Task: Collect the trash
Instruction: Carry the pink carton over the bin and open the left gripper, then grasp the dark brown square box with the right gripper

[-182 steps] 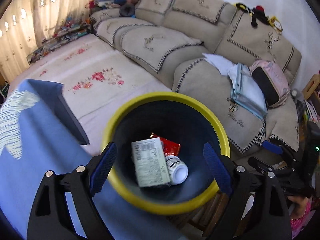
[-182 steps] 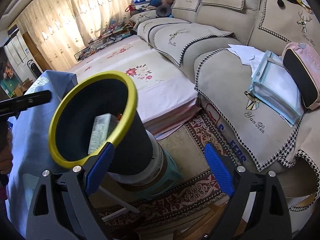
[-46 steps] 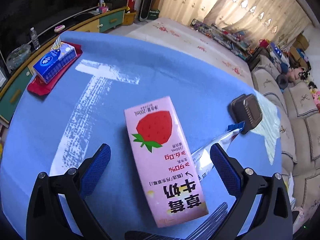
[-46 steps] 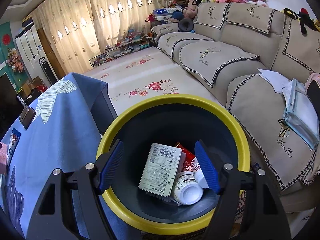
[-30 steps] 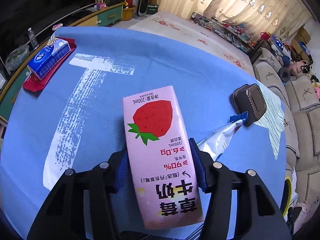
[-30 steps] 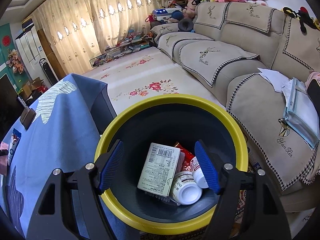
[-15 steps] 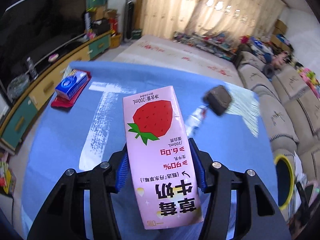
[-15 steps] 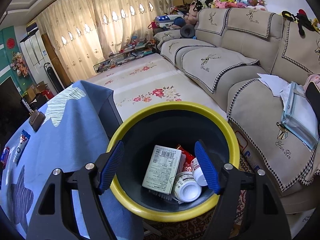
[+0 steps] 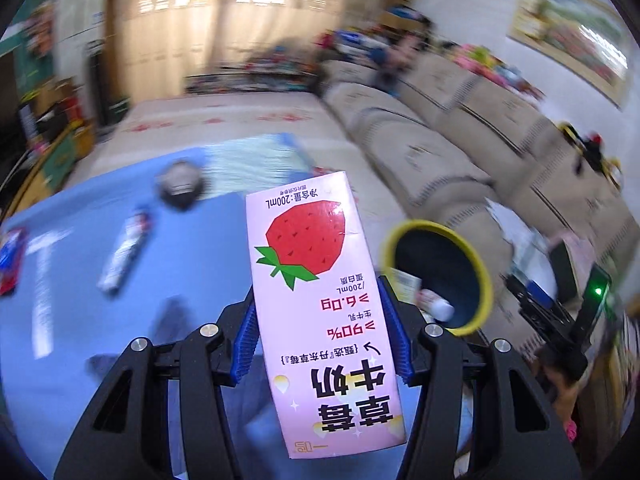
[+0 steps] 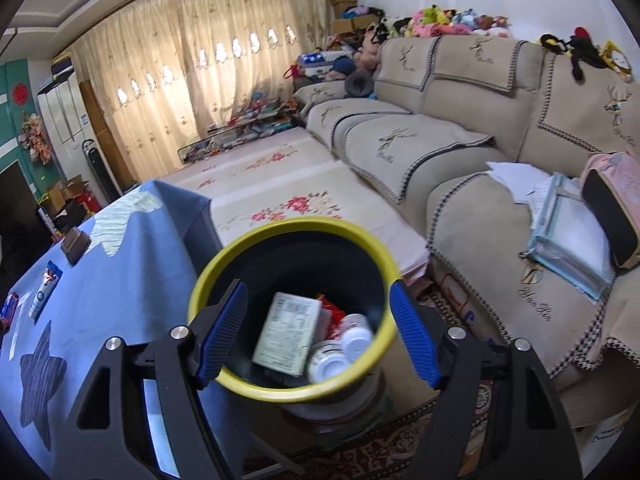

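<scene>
My left gripper (image 9: 322, 338) is shut on a pink strawberry milk carton (image 9: 320, 304) and holds it above the blue table, left of the yellow-rimmed dark bin (image 9: 436, 276). My right gripper (image 10: 316, 332) is open and empty, right above the bin (image 10: 292, 300). Inside the bin lie a white box (image 10: 288, 334), a red wrapper (image 10: 332, 312) and white bottles (image 10: 340, 348). A silver-blue wrapper (image 9: 122, 248) lies on the table; it also shows in the right wrist view (image 10: 42, 294).
A dark square box (image 9: 178, 188) sits at the far end of the blue tablecloth (image 9: 180, 280). A beige sofa (image 10: 460, 140) with papers and a pink bag (image 10: 612, 208) stands to the right. A floral mat (image 10: 288, 188) covers the floor behind the bin.
My left gripper has swung right with the carton, so the bin has come into its view. My right gripper has pulled back a little from the bin and stays open.
</scene>
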{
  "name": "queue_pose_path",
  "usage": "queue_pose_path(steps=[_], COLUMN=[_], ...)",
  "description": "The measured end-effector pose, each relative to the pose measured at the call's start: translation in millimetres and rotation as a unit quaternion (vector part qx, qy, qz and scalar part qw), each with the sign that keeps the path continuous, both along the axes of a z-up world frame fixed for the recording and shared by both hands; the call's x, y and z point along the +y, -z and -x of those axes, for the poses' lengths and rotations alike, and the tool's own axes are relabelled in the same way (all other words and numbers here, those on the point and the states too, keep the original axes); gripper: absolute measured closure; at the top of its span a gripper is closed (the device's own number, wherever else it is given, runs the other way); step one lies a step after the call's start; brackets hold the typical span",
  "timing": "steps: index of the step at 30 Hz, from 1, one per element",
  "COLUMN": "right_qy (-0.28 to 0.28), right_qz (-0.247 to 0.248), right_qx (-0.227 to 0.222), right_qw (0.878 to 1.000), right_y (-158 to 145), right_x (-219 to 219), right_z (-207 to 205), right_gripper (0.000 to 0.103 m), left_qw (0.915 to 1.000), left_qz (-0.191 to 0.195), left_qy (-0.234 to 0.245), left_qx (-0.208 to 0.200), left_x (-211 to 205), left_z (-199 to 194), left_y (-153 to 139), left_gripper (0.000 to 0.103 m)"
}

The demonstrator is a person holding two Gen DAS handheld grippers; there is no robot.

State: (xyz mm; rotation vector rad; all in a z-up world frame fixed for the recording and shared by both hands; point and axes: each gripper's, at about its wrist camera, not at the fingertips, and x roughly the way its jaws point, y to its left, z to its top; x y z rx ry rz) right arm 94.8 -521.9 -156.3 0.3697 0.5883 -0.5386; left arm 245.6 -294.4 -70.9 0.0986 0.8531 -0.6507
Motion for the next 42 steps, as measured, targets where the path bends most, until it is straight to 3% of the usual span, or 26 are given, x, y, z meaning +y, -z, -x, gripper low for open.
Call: queue_pose_path(steps=[9, 19, 20, 21, 23, 27, 29, 32, 37, 42], right_qy=[0.044, 0.066, 0.068, 0.069, 0.07, 0.067, 0.063, 0.053, 0.023, -0.02], right_qz=[-0.012, -0.038, -0.04, -0.042, -0.046, -0.047, -0.048, -0.045, -0.037, -0.019], right_qx=[-0.002, 0.006, 0.007, 0.007, 0.008, 0.01, 0.011, 0.013, 0.022, 0.031], right_qw=[0.999, 0.997, 0.997, 0.997, 0.996, 0.997, 0.997, 0.998, 0.999, 0.999], right_y=[7, 28, 30, 31, 33, 34, 34, 33, 28, 19], right_x=[-46, -77, -80, -81, -84, -83, -81, -72, -50, -14], right_z=[39, 57, 58, 59, 59, 59, 56, 50, 29, -1], right_gripper=[0.033, 0.033, 0.033, 0.033, 0.033, 0.033, 0.033, 0.032, 0.031, 0.031], left_qw=[0.9932, 0.9877, 0.9875, 0.9874, 0.9893, 0.991, 0.9934, 0.997, 0.9987, 0.9942], left_qz=[-0.027, -0.063, -0.067, -0.069, -0.07, -0.047, -0.016, 0.018, 0.05, 0.054], left_qy=[0.111, 0.129, 0.127, 0.126, 0.113, 0.108, 0.1, 0.073, 0.005, -0.084], left_qx=[0.019, 0.061, 0.065, 0.066, 0.061, 0.064, 0.053, 0.02, -0.003, -0.038], left_x=[-150, -251, -258, -260, -261, -240, -210, -152, -45, 66], left_z=[5, -27, -31, -35, -39, -43, -40, -37, -48, -63], left_y=[29, 94, 100, 104, 109, 101, 87, 65, 40, 26], left_gripper=[0.049, 0.048, 0.043, 0.03, 0.022, 0.022, 0.018, 0.01, 0.006, 0.005])
